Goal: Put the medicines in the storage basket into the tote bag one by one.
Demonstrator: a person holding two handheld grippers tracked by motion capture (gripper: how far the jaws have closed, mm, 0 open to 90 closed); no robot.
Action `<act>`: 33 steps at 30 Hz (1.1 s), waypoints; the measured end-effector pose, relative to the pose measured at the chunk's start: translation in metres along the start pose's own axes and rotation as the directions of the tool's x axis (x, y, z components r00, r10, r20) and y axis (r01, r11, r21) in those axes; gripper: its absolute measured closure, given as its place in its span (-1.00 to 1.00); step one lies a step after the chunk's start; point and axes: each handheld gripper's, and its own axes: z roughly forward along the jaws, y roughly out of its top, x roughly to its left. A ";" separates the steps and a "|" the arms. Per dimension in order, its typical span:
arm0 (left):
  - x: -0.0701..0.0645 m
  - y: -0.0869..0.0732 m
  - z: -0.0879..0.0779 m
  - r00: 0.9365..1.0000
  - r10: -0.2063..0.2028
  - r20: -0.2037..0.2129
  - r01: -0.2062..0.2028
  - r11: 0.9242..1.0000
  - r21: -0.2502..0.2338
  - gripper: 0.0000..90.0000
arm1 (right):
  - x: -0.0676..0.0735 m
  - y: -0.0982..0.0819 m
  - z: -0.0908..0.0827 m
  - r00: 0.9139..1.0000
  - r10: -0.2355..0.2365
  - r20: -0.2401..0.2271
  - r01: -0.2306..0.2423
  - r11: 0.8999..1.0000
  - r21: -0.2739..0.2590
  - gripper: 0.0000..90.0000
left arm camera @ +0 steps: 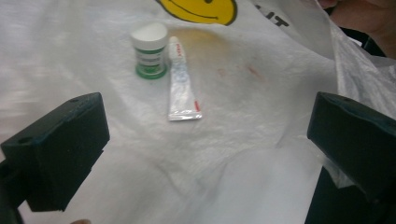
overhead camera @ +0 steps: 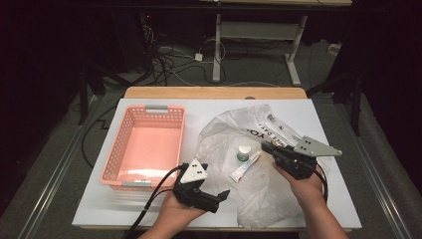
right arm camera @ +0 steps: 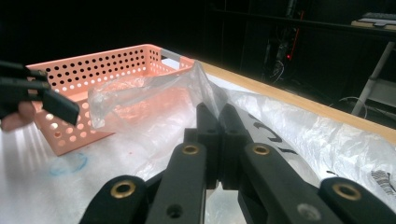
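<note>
A clear plastic bag [overhead camera: 259,194] with black print and a yellow smiley [left arm camera: 201,9] lies on the right half of the white table [overhead camera: 99,199]. A small jar [overhead camera: 244,153] with a white lid and green label [left arm camera: 150,50] stands on the plastic, next to a flat white tube [overhead camera: 245,167] [left arm camera: 182,84]. My right gripper [overhead camera: 268,148] is shut on a fold of the bag's upper film [right arm camera: 154,88] and holds it raised [right arm camera: 218,119]. My left gripper [overhead camera: 211,196] hovers at the near edge of the bag, its jaws wide open and empty [left arm camera: 205,140], pointing at the jar and tube.
An empty pink perforated basket [overhead camera: 144,147] [right arm camera: 107,70] sits on the table's left half. The table's wooden back edge [overhead camera: 214,92] lies beyond it. On the floor behind are cables and a desk frame [overhead camera: 254,45]. The left gripper [right arm camera: 42,98] appears at the left of the right gripper view.
</note>
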 end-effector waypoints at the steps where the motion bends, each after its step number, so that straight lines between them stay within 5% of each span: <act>1: 0.003 -0.001 -0.004 1.000 -0.002 -0.013 0.002 1.000 -0.002 -1.00 | 0.000 0.000 0.000 1.000 0.001 0.000 -0.001 1.000 0.001 1.00; 13: 0.038 -0.015 -0.044 0.990 -0.066 -0.122 0.061 0.997 -0.042 -1.00 | 0.000 0.001 -0.002 1.000 0.001 0.004 -0.001 1.000 -0.004 1.00; 33: 0.078 -0.036 -0.076 0.951 -0.160 -0.265 0.158 0.987 -0.030 -1.00 | -0.001 0.001 -0.004 1.000 0.003 0.005 -0.003 1.000 -0.006 1.00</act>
